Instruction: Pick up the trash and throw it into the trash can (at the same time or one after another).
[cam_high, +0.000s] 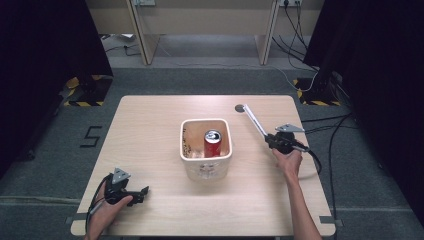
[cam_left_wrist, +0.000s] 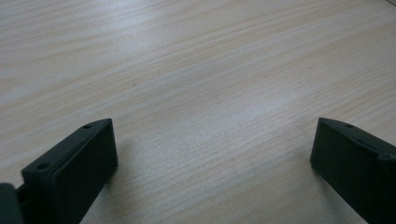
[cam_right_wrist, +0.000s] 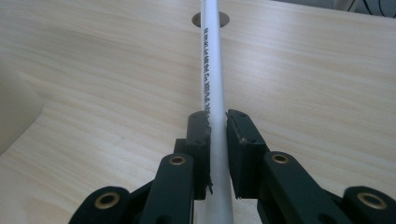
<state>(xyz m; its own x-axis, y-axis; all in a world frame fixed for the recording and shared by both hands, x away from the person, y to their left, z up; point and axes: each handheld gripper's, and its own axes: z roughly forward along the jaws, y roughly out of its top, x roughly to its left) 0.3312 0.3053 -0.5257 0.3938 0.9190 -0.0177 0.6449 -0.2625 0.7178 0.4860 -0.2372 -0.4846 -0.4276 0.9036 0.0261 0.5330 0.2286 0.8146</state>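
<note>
While the right gripper (cam_high: 274, 139) clamps a white tube (cam_high: 255, 121) between its jaws, the tube's long axis runs away from the hand toward the far side of the table (cam_high: 150, 125), and its far tip lies near a small round hole (cam_high: 239, 108) in the tabletop. In the right gripper view the jaws press on both sides of the tube (cam_right_wrist: 211, 84) (a line of dark print runs along it), so the hold looks firm. The bin (cam_high: 206, 170) with a red can (cam_high: 212, 143) inside stands to the left of this gripper, near but apart from it, and the tube points past the bin, not into it. I judge that the next move must swing the tube leftward over the rim. The left gripper (cam_high: 142, 192) rests near the table's front left corner, well apart from the bin, with its jaws spread wide over bare wood, holding nothing.
</note>
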